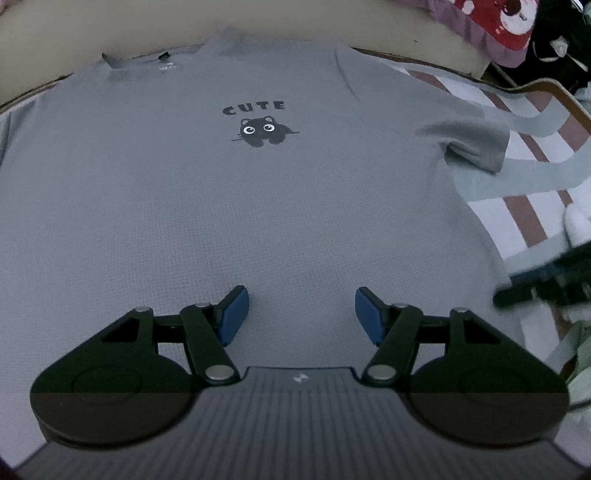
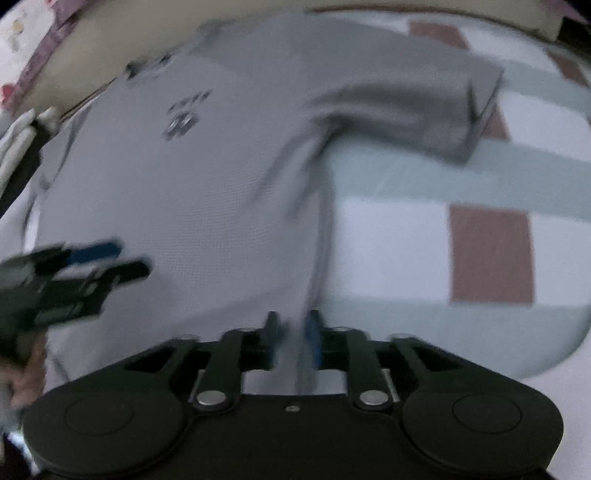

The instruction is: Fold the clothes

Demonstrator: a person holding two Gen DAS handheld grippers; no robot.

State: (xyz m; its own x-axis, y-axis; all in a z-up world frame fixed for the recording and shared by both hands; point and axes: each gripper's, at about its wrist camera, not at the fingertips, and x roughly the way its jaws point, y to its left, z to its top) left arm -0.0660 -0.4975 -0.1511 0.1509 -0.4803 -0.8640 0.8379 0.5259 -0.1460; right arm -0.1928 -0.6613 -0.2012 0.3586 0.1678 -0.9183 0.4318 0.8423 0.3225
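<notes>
A grey T-shirt [image 1: 258, 192] with a black cat print and the word CUTE lies spread face up, collar at the far side. My left gripper [image 1: 302, 314] hovers open over the shirt's lower middle, nothing between its blue pads. The right wrist view is motion-blurred. There the T-shirt [image 2: 192, 192] runs up and left, its right sleeve [image 2: 424, 107] stretched out to the right. My right gripper [image 2: 291, 332] is shut on the shirt's lower right hem edge, and cloth runs between the fingers. The left gripper [image 2: 110, 258] shows at the left of that view, the right gripper [image 1: 546, 284] at the right edge of the left view.
The shirt lies on a bedcover [image 2: 406, 240] checked in white, pale green and brown. A beige headboard or cushion [image 1: 110, 26] runs along the far side. A red and purple cartoon-print cloth [image 1: 495, 26] sits at the far right. A hand [image 2: 22, 380] holds the left gripper.
</notes>
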